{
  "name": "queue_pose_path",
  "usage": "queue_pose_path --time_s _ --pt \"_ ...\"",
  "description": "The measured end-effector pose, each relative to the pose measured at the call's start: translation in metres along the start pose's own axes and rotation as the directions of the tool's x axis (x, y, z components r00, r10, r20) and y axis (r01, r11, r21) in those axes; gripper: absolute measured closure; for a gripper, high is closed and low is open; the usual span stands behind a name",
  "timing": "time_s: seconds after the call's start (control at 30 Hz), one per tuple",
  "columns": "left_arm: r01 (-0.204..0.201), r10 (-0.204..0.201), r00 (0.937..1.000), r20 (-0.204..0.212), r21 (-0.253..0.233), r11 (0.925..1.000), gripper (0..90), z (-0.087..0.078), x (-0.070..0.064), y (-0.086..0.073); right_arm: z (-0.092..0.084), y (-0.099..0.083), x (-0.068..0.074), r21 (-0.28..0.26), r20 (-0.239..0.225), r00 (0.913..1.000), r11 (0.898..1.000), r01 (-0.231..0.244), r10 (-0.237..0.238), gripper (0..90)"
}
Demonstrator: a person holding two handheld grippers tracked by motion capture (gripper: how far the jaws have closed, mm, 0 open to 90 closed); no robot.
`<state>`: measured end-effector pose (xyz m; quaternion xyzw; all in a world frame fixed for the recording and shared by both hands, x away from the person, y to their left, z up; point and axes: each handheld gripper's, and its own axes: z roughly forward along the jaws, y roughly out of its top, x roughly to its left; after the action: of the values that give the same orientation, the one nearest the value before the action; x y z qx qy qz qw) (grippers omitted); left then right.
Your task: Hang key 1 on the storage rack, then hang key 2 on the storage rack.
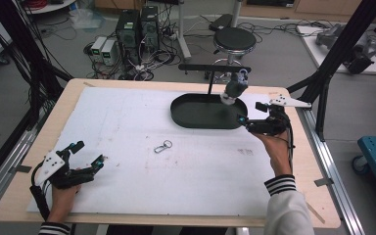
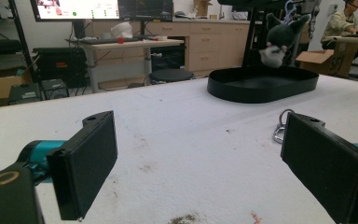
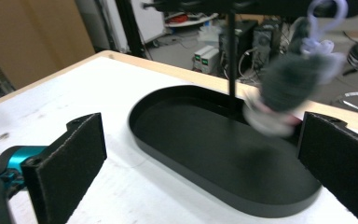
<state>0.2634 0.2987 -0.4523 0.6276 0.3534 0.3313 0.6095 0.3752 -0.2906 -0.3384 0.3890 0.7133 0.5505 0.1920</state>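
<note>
From my remote station: right gripper sits at the tray's right end, jaws spread wide, nothing between the pads. The plush keychain hangs by its pale loop from the stand's crossbar, above the black oval tray and apart from the gripper. The right gripper view shows the plush blurred (so detail is unreadable), hanging over the tray between the two pads but farther off, w/ no contact I can make out. The high view adds what that one lacks: the metal key ring lying on the white mat, approx. mid-table, well apart from the tray. Left gripper rests low near the table's front left corner, jaws also wide, empty. The left gripper view shows the key ring just past its right-hand pad, and the plush beyond, above the tray.
</note>
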Motion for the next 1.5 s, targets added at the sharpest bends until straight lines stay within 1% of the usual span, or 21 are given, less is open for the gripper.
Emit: queue_pose_path --time_s 0.1,0.2,0.3,0.37,0.43,0.47,0.5,0.53,0.57,0.6,0.67,0.7,0.73,0.9,0.93,1.1,1.2,1.3,1.33,1.47,1.5 --pt "0.000 0.000 1.0000 -0.002 0.000 1.0000 11.2 0.000 0.000 0.000 -0.007 0.002 0.012 -0.019 -0.021 0.9994 0.999 0.028 -0.029 0.6" --pt "0.001 -0.001 1.0000 -0.001 -0.001 1.0000 11.2 0.000 0.000 0.000 -0.014 0.001 0.023 -0.054 -0.048 0.9962 0.996 0.070 -0.073 0.7" --pt "0.001 -0.001 1.0000 -0.001 -0.001 1.0000 11.2 0.000 0.001 0.000 -0.018 -0.002 0.030 -0.082 -0.061 0.9941 0.993 0.085 -0.090 0.7" --pt "0.006 -0.006 1.0000 0.000 0.001 1.0000 11.2 0.000 0.001 0.000 -0.020 -0.005 0.032 -0.092 -0.059 0.9939 0.992 0.088 -0.094 0.7" --pt "0.006 -0.006 1.0000 0.000 0.001 1.0000 11.2 0.000 0.001 0.000 -0.021 -0.008 0.034 -0.083 -0.053 0.9942 0.993 0.088 -0.093 0.7" --pt "0.006 -0.006 1.0000 0.000 0.001 1.0000 11.2 0.000 0.001 0.000 -0.021 -0.009 0.034 -0.087 -0.056 0.9943 0.993 0.086 -0.091 0.7" --pt "0.006 -0.006 1.0000 0.001 0.001 1.0000 11.2 0.000 0.001 0.000 -0.022 -0.011 0.035 -0.103 -0.061 0.9937 0.991 0.088 -0.094 0.7" --pt "0.006 -0.006 1.0000 0.000 0.001 1.0000 11.2 0.000 0.001 0.000 -0.021 -0.013 0.035 -0.104 -0.061 0.9937 0.991 0.088 -0.095 0.7" --pt "0.005 -0.005 1.0000 0.001 0.000 1.0000 11.2 0.000 0.001 0.000 -0.021 -0.015 0.036 -0.097 -0.062 0.9939 0.992 0.086 -0.092 0.7" --pt "0.007 -0.007 1.0000 0.001 -0.004 1.0000 11.2 0.000 0.001 0.000 -0.021 -0.016 0.036 -0.095 -0.060 0.9932 0.991 0.094 -0.100 0.7" --pt "0.006 -0.006 1.0000 0.000 0.000 1.0000 11.2 0.000 0.001 0.000 -0.021 -0.020 0.036 -0.086 -0.057 0.9939 0.992 0.088 -0.094 0.7" --pt "0.010 -0.010 1.0000 0.000 -0.001 1.0000 11.2 0.000 0.001 0.000 -0.020 -0.021 0.036 -0.063 -0.059 0.9942 0.994 0.086 -0.090 0.7" --pt "0.014 -0.014 0.9999 0.000 -0.003 0.9999 11.2 0.000 0.001 0.000 -0.020 -0.021 0.036 -0.051 -0.054 0.9942 0.995 0.091 -0.093 0.7" --pt "0.008 -0.008 1.0000 0.001 0.000 1.0000 11.2 0.000 0.001 0.000 -0.018 -0.020 0.040 -0.070 -0.065 0.9914 0.992 0.109 -0.113 0.7" --pt "0.010 -0.010 1.0000 0.000 -0.001 1.0000 11.2 0.000 0.001 0.000 -0.018 -0.020 0.041 -0.067 -0.068 0.9918 0.992 0.104 -0.108 0.7" --pt "0.014 -0.014 0.9999 0.001 -0.002 0.9999 11.2 0.000 0.001 0.000 -0.018 -0.020 0.041 -0.066 -0.067 0.9907 0.991 0.115 -0.119 0.7" --pt "0.013 -0.013 0.9999 -0.001 0.000 0.9999 11.2 0.000 0.002 0.000 -0.022 -0.019 0.040 -0.073 -0.068 0.9905 0.991 0.115 -0.120 0.7" --pt "0.010 -0.010 1.0000 0.001 0.004 0.9999 11.2 0.000 0.002 0.000 -0.025 -0.018 0.038 -0.083 -0.075 0.9923 0.992 0.092 -0.099 0.7" --pt "0.009 -0.009 1.0000 0.001 0.004 0.9999 11.2 0.000 0.001 0.000 -0.027 -0.018 0.038 -0.081 -0.073 0.9925 0.992 0.092 -0.098 0.7" --pt "0.009 -0.009 1.0000 0.001 0.002 1.0000 11.2 0.000 0.001 0.000 -0.028 -0.013 0.040 -0.071 -0.082 0.9891 0.991 0.117 -0.123 0.7" --pt "0.009 -0.009 1.0000 0.001 0.002 1.0000 11.2 0.000 0.001 0.000 -0.028 -0.010 0.042 -0.065 -0.089 0.9870 0.990 0.129 -0.134 0.7"
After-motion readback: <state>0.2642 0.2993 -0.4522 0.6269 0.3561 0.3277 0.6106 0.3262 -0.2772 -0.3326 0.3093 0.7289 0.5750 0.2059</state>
